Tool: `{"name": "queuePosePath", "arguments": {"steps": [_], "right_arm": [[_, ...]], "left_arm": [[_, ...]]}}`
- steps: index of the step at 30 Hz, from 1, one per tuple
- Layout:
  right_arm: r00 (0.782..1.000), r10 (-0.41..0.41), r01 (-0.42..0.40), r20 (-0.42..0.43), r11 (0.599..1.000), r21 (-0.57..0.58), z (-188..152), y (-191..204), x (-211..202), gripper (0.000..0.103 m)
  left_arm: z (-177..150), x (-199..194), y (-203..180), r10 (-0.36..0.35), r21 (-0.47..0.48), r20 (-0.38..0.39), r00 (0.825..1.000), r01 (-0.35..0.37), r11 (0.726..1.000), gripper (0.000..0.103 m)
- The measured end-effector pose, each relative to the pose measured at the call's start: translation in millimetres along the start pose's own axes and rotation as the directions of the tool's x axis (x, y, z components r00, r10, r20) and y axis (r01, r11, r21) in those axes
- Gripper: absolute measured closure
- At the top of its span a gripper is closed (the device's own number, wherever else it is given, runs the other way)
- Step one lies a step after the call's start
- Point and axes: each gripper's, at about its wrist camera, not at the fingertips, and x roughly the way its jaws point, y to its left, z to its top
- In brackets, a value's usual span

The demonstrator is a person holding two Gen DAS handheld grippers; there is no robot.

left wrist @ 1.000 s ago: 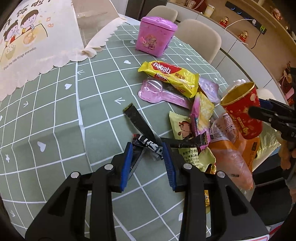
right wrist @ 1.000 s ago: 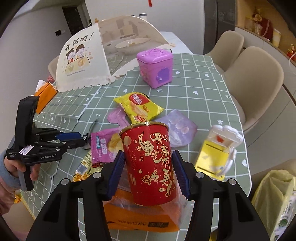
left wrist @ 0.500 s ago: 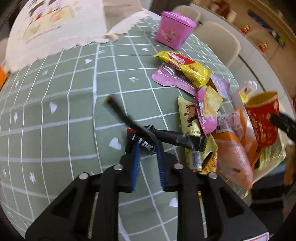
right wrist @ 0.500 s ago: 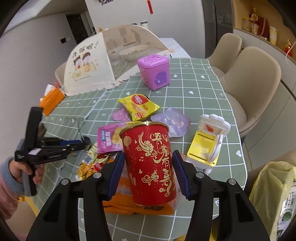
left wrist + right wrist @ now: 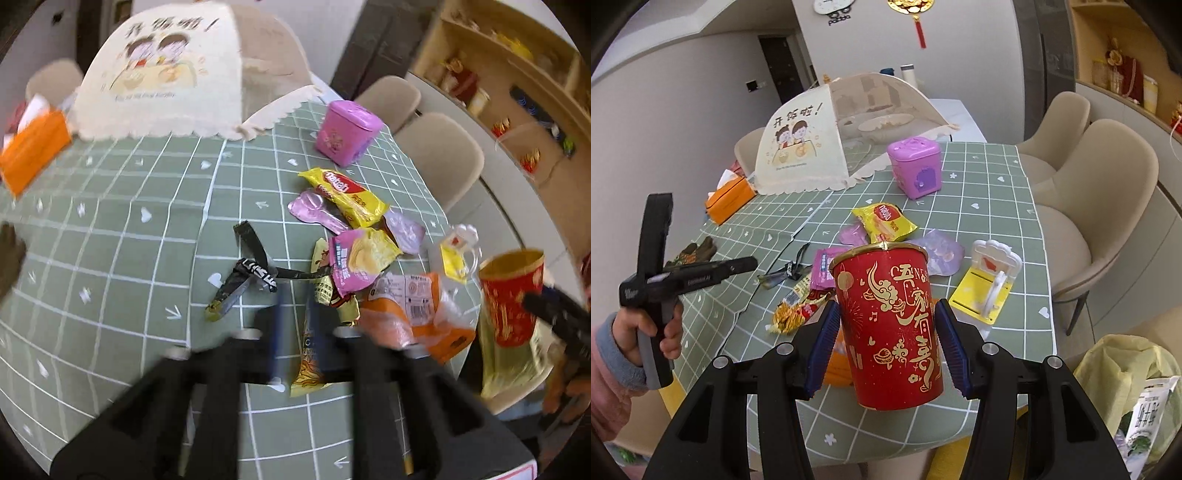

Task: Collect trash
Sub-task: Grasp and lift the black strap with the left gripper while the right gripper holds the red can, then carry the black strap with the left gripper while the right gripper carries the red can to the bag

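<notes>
My right gripper is shut on a red paper cup with gold print, held upright above the table's near edge; the cup also shows in the left wrist view. My left gripper is blurred, narrowly open and empty, raised over the table. Below it lie a black wrapper, a yellow-gold snack packet, a pink packet, a yellow wafer pack and an orange bag. The left gripper also appears in the right wrist view.
A green checked tablecloth covers the table. On it stand a mesh food cover, a purple box, an orange tissue box and a yellow-white toy. A yellow trash bag hangs low right. Beige chairs line the right side.
My left gripper has let go of the black wrapper, which lies on the table, and has pulled up and back. My right gripper has lifted the red cup higher.
</notes>
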Motion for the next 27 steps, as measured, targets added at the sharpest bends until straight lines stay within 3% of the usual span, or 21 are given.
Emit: {"name": "queuePosePath", "arguments": {"steps": [6,11,12,13,14,20,27], "right_arm": [[1.0,-0.021,0.021,0.005,1.0,0.021,-4.7,0.1,14.7,0.053],[0.999,-0.033,0.033,-0.025,0.999,0.028,-5.0,3.3,30.4,0.053],[0.999,-0.032,0.032,-0.025,0.999,0.028,-4.9,3.0,30.9,0.053],[0.999,-0.032,0.033,-0.024,0.999,0.029,-4.9,3.5,30.8,0.053],[0.999,-0.032,0.033,-0.023,0.999,0.029,-5.0,3.8,29.8,0.053],[0.999,-0.041,0.041,0.005,0.999,0.029,-5.8,0.0,13.0,0.053],[0.993,-0.067,0.066,0.101,0.998,0.013,-0.9,-13.2,-34.8,0.053]], "left_arm": [[1.0,34.6,-4.4,0.163,0.028,0.043,0.986,-0.165,0.986,0.069],[4.1,69.0,2.1,0.223,0.001,-0.04,0.974,-0.223,0.975,0.07],[4.1,70.0,5.3,0.222,-0.012,-0.047,0.974,-0.223,0.975,0.074],[3.7,68.3,7.9,0.205,-0.029,-0.047,0.978,-0.206,0.978,0.087],[4.2,67.2,10.4,0.185,-0.044,-0.054,0.981,-0.187,0.981,0.089],[5.5,27.5,0.8,0.165,-0.069,0.008,0.986,-0.164,0.984,0.089],[22.6,-37.6,-60.2,0.111,0.02,0.161,0.981,-0.116,0.993,0.089]]}}
